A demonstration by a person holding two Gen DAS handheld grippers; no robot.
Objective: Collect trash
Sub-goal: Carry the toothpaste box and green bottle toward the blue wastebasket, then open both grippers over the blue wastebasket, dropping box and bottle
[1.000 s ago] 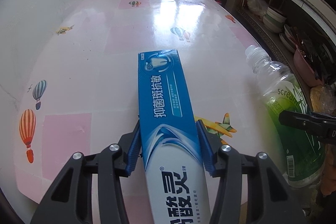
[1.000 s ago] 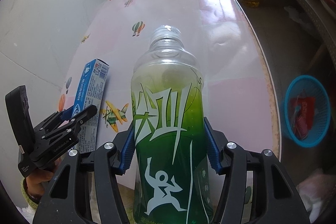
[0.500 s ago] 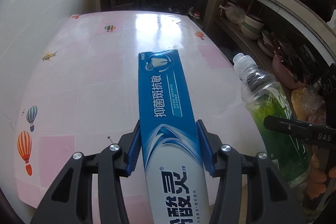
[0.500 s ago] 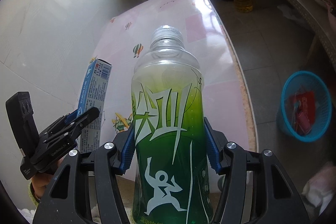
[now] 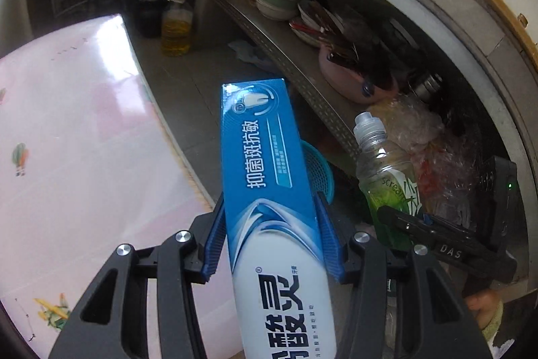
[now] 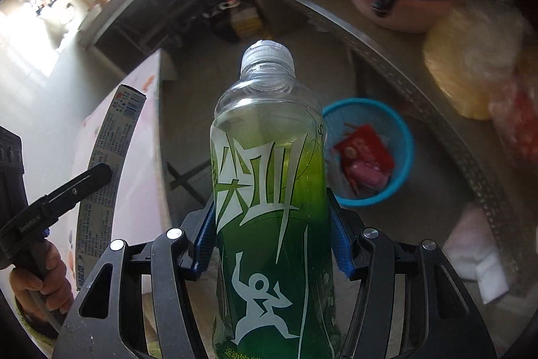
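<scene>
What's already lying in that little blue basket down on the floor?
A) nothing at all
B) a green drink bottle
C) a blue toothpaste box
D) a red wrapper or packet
D: the right wrist view shows a red packet inside the blue basket, while the green bottle sits clamped in the right gripper and the toothpaste box in the left gripper.

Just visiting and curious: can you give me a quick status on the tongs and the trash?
Left tongs clamped on toothpaste box. Right tongs clamped on green bottle. Blue bin on floor ahead, path clear.
</scene>
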